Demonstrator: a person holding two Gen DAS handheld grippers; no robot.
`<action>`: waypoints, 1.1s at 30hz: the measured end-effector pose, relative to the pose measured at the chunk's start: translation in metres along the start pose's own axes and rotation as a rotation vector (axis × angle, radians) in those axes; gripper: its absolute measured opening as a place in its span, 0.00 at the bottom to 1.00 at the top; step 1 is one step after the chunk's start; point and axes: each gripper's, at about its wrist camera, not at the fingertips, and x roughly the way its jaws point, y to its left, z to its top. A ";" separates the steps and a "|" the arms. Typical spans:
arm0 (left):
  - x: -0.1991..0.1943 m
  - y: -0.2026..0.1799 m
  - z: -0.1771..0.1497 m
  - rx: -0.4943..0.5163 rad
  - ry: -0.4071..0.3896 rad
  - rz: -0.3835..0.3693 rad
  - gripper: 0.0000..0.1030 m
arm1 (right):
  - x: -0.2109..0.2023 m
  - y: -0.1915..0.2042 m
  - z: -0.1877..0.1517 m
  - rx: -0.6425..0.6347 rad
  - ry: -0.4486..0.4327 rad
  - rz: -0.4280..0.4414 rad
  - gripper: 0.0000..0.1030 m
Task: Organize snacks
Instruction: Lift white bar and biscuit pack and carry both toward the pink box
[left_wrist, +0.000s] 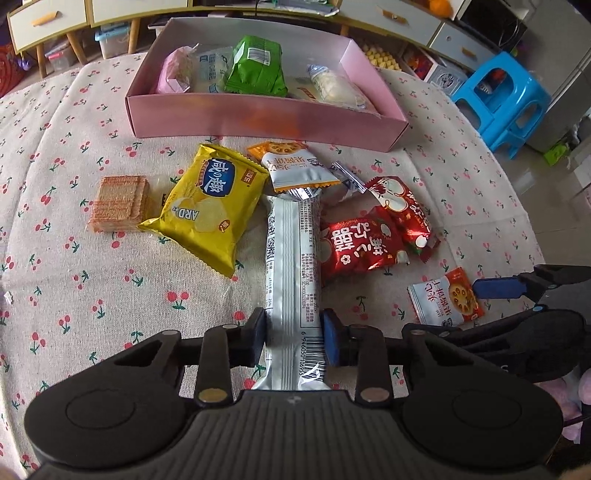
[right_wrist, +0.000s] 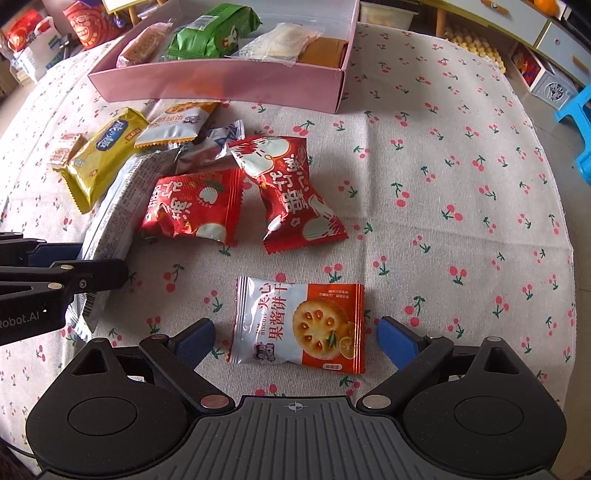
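My left gripper is shut on a long silver snack pack that lies lengthwise on the cloth. My right gripper is open, its blue pads either side of a white and orange biscuit packet. The same packet shows in the left wrist view. A pink box at the far side holds a green bag and several other snacks. A yellow cracker pack, two red packets and a second biscuit packet lie loose.
The table wears a cherry-print cloth. A clear-wrapped wafer stack lies left of the yellow pack. A blue stool and drawers stand beyond the table. The left gripper shows at the left edge of the right wrist view.
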 end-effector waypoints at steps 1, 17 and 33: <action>-0.001 0.000 0.000 0.003 -0.002 0.002 0.28 | 0.000 0.000 0.000 0.000 -0.002 0.000 0.92; -0.016 0.015 -0.012 0.014 -0.019 -0.015 0.28 | -0.009 0.005 0.000 0.022 -0.044 0.029 0.61; -0.011 0.022 -0.010 0.035 -0.024 -0.039 0.35 | -0.012 0.007 0.002 0.059 -0.045 0.095 0.60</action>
